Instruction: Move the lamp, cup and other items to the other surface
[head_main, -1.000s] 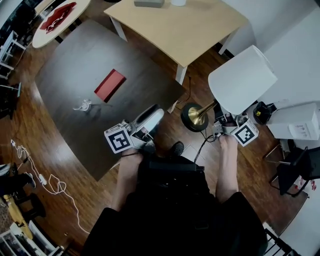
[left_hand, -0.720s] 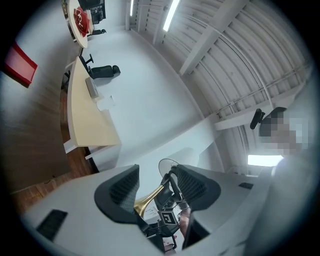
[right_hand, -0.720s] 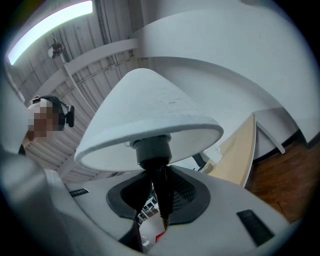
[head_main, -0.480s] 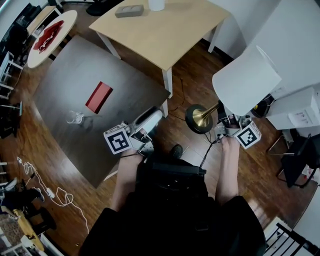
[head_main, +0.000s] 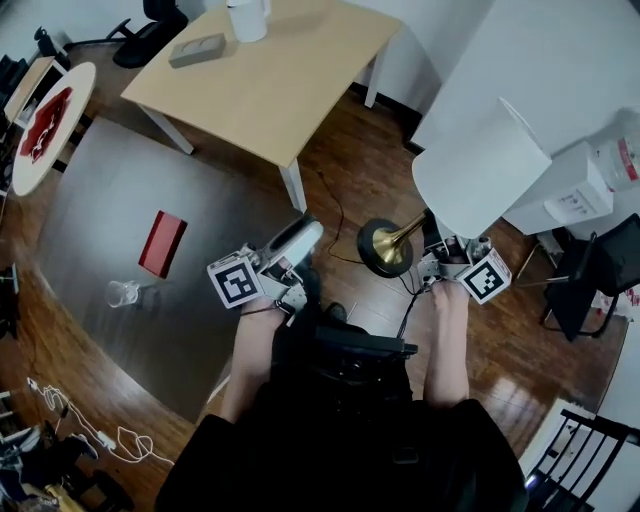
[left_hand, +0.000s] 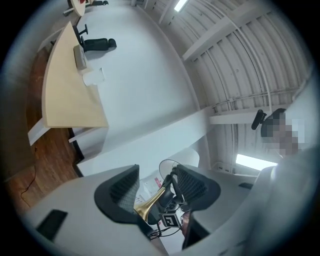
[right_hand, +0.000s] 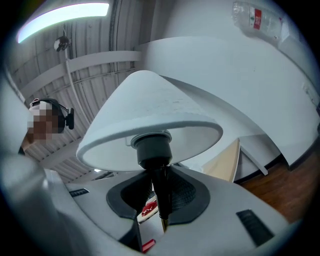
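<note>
Above the floor (head_main: 340, 170), right gripper (head_main: 445, 255) clamps the lamp (head_main: 480, 170) stem; left gripper (head_main: 297, 243) gapes, apparently empty.

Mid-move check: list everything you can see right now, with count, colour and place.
lamp: one, white shade, brass stem and base, tilted above the wood floor, right of centre
light wood table: one, pale wood, top of head view
grey box: one, grey, on the light wood table
white container: one, white, at that table's far edge
dark table: one, dark grey-brown, left
red box: one, red, on the dark table
glass cup: one, clear, on the dark table beside the red box
round table: one, white, far left, red item on it
left gripper: one, white, jaws apart, empty
right gripper: one, white, clamped on the lamp's stem
</note>
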